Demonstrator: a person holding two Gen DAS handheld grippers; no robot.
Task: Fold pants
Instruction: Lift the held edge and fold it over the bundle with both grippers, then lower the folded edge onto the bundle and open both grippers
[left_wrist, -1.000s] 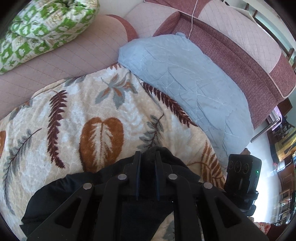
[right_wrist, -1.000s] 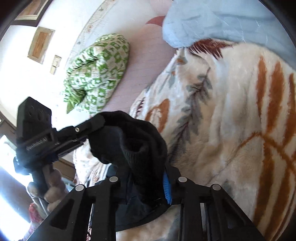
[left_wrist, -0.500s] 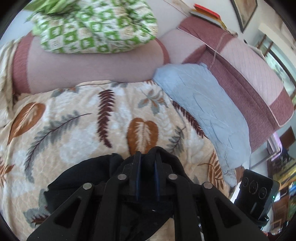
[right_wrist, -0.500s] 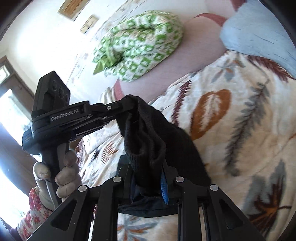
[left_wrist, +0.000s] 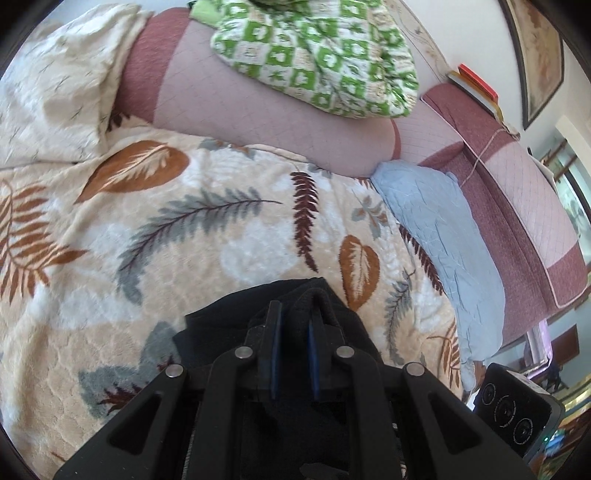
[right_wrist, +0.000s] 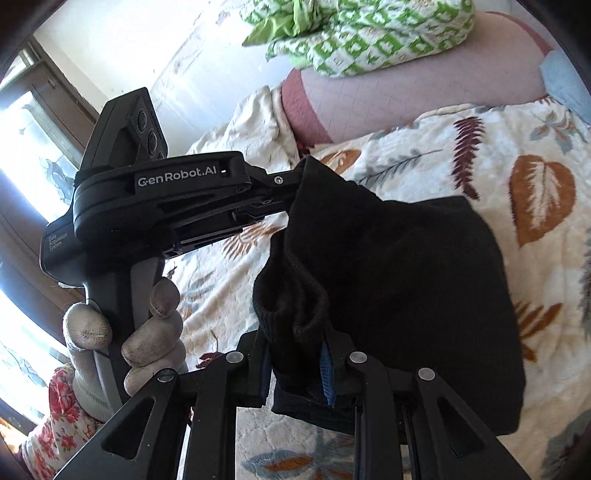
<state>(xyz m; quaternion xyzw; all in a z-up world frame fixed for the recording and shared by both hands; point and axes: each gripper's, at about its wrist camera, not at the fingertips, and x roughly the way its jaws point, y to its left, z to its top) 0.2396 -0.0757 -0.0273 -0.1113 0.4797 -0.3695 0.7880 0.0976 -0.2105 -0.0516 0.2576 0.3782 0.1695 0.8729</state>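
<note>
We see both tongs clamped on the black knitted pants (right_wrist: 399, 280), which hang between them above the cream plush blanket printed with rust and grey leaves (left_wrist: 207, 236) that covers the bed. The right tongs (right_wrist: 295, 363) grip a bunched, ribbed edge of the cloth close to the lens, their blue pads pressed into the fabric on either side. The left tongs (right_wrist: 291, 188), held by a hand in a soiled white knit glove (right_wrist: 147, 332), pinch a second point of the same edge, higher and further from the right camera. From the left wrist view the left tongs are likewise shut on dark cloth that drapes over their tips. The governing relation is this: the held edge runs from one pair of tongs to the other, and the rest of the pants falls in a doubled slab to the right of the right tongs, its lower part near or resting on the blanket; we cannot tell which. We judge that the coming move is a lay-down, with open blanket lying ahead of both tongs toward the mauve quilted bolster (left_wrist: 266, 110) and the green-and-white patterned bundle (left_wrist: 317, 51).
</note>
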